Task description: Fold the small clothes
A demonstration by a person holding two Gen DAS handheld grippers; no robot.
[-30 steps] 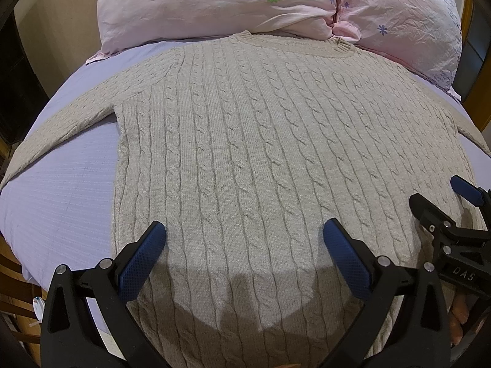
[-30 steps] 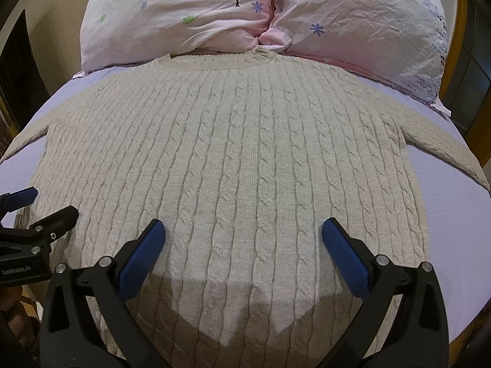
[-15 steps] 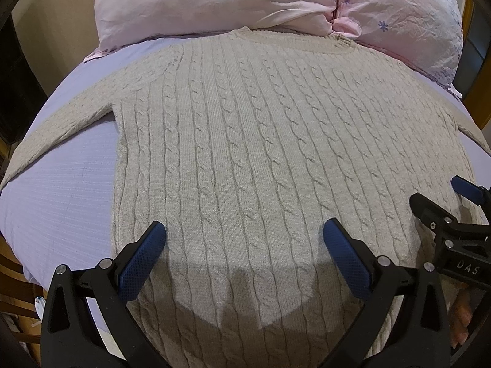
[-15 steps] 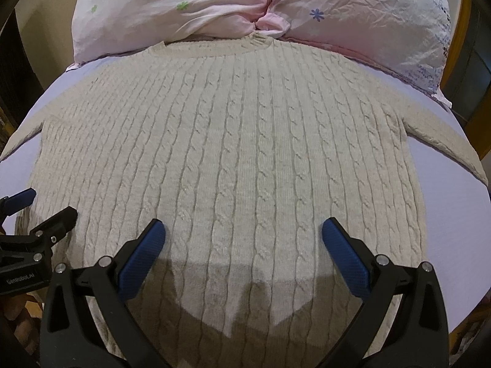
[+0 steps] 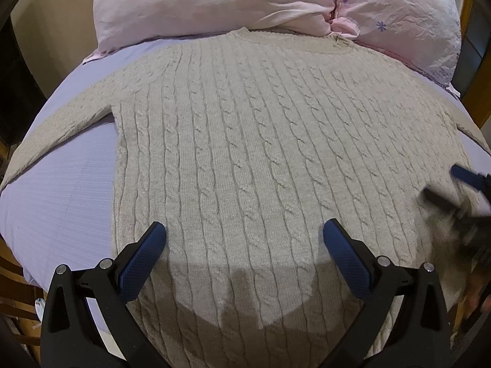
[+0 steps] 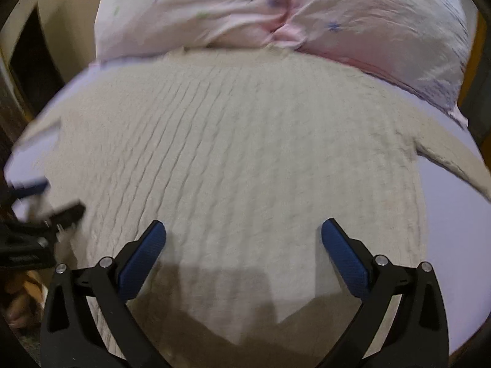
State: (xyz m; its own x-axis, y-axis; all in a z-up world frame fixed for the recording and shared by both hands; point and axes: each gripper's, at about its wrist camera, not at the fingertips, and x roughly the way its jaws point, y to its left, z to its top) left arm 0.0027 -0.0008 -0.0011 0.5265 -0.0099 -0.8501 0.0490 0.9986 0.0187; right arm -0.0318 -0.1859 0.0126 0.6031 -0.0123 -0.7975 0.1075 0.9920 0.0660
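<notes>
Ahead of both tools: a beige cable-knit sweater [image 5: 260, 159] lies flat on a lilac bed sheet [image 5: 61, 190], its neckline against two pink pillows [image 5: 245, 3] at the far end.
Left gripper [image 5: 244, 243]: blue-padded fingers [image 5: 144, 256] spread wide, nothing between them, hovering over the sweater near the hem.
Right gripper [image 6: 244, 242]: likewise splayed wide and holding nothing, over the hem end of the sweater body, right of the left tool.
Left view only: sharp knit detail, with cable ribs running from hem to collar; the sleeve on the tool's left stretches out across the sheet to the bed edge; the right gripper appears as a smeared dark shape with a blue tip at the far right.
Right view only: whole frame motion-blurred, so the cables read as faint ridges; the sleeve on the tool's right trails off toward the bed edge; the left gripper shows at the far left, blurred.
Sweater look: spread open, unfolded, body smooth with no big wrinkles, both sleeves angled outward and down.
Shadows: dark gripper shadows fall on the knit just beneath each tool.
</notes>
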